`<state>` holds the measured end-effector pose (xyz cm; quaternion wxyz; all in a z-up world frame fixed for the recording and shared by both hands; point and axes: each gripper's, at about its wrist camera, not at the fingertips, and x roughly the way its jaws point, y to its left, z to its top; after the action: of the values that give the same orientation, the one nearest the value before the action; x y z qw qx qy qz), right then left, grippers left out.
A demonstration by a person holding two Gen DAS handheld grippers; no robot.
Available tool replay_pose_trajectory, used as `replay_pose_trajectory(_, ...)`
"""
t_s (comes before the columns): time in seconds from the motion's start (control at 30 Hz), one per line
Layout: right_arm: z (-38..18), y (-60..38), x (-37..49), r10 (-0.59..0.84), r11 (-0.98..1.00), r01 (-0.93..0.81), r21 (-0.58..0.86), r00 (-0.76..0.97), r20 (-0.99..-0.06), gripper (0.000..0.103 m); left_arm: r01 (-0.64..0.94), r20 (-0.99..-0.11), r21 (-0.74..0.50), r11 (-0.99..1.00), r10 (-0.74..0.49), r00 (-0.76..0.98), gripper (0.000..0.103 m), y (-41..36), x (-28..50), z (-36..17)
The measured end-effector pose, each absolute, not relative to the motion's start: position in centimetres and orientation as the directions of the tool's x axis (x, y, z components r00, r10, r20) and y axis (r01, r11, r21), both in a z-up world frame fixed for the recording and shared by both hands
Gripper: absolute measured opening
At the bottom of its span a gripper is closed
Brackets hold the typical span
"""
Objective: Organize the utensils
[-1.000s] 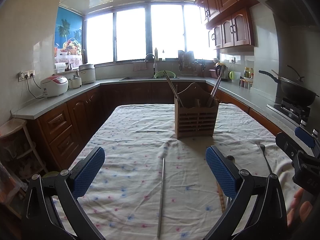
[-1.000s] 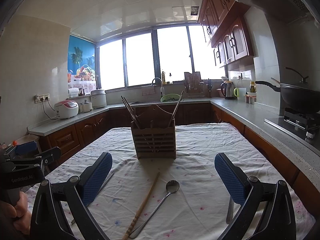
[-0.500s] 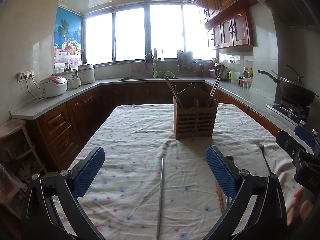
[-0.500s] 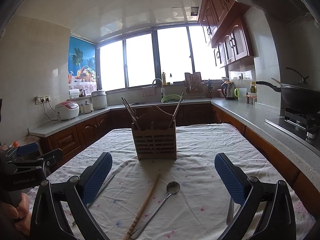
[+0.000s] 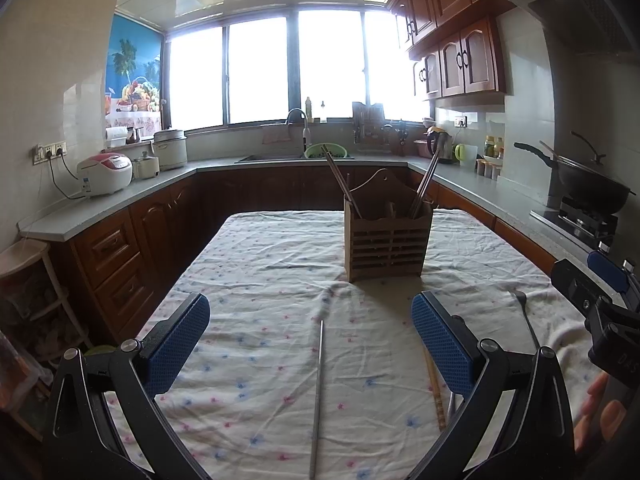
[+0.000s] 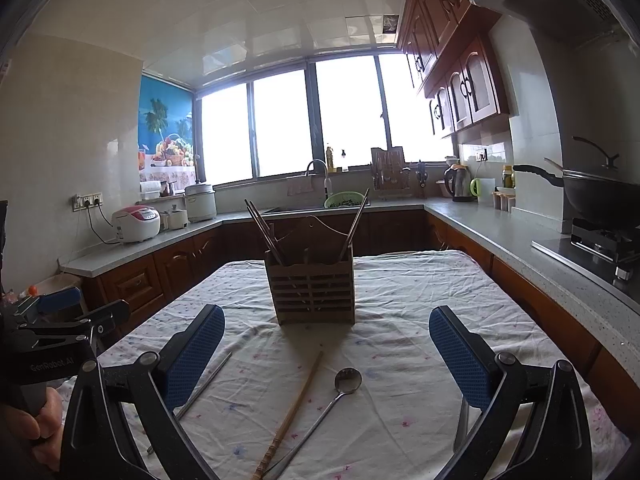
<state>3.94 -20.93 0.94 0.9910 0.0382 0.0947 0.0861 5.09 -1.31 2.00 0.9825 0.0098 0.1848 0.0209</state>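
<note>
Presently on the cloth-covered counter [image 5: 272,264]: one slotted wooden holder [image 5: 387,245] standing upright at centre, several chopsticks leaning inside. Loose items lie flat, all short of the holder. Metal chopstick [image 5: 318,392]: thin, stiff, likely slick; lies lengthwise midway between the left gripper [image 5: 311,346] fingers, untouched; best pinched mid-shaft. Bamboo chopstick [image 6: 292,410]: light, rigid, grippier; lies diagonally between the right gripper [image 6: 327,354] fingers. Spoon [image 6: 320,420]: metal, bowl toward the holder, just beside the bamboo chopstick; take by the handle. A further metal utensil [image 6: 461,424] is partly hidden behind the right finger. Both grippers: spread wide, holding nothing, hovering above the cloth.
</note>
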Motion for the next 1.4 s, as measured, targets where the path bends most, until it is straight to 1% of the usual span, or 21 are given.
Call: replay_pose_trajectory(1.4,1.12,-20.65,4.18,0.180,0.982,-0.165,0.094,0.966,-0.185,0.103,-0.021,-0.367,0.019,1.000,0.026,0.930,0.103,-1.32,5.57,2.12)
